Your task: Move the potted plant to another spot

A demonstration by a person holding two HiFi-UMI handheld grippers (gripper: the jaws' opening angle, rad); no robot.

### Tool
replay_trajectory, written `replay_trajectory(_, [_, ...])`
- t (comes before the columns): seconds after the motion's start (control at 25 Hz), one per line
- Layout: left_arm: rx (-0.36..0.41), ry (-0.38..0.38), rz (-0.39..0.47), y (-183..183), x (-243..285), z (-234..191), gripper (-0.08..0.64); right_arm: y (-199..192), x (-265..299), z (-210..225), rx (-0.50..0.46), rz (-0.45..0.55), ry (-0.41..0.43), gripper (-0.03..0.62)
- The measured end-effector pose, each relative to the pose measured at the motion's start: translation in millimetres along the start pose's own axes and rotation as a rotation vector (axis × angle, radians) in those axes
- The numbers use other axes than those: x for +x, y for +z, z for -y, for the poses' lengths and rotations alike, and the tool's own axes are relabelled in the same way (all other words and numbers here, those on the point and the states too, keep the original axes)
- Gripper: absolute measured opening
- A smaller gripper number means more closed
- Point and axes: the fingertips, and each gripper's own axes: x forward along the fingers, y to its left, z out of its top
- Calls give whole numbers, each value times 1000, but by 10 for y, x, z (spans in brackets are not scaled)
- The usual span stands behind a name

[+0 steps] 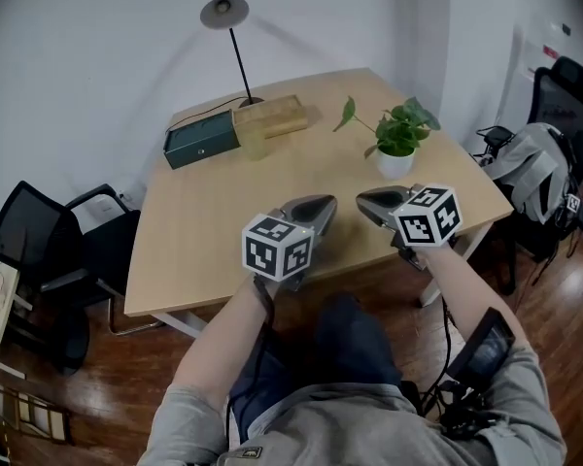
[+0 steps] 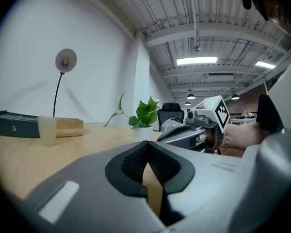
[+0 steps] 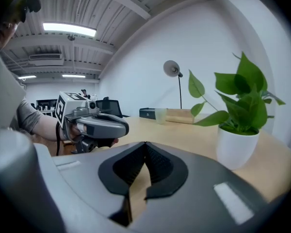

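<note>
Now we hold both tongs over the near edge of the light wooden counter (image 1: pixel 204 241); the left tongs (image 1: pixel 325 204) are closed tight on nothing; the right tongs (image 1: pixel 366 199) are likewise closed and empty; the leafy green plant in a small white pot (image 1: pixel 396 155) stands upright on the counter just beyond the right tongs, untouched.

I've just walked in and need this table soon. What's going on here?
A person at the wooden table holds a gripper in each hand. The left gripper and the right gripper are both shut and empty, side by side over the table's near edge. The potted plant stands on the table just beyond the right gripper, and nothing touches it. A lamp, a dark box, a wooden box and a cup are at the far end.
</note>
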Motion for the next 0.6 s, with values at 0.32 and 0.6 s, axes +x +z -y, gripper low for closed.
replay_trajectory(0.32, [-19,51,-8,-118,-423,-66,5,12,250,-526,-38,-25,93,8])
replay_trajectory(0.6, [-41,126,-4,-230,-868,-171,5,-10,415,-978,-59,-37,177,6])
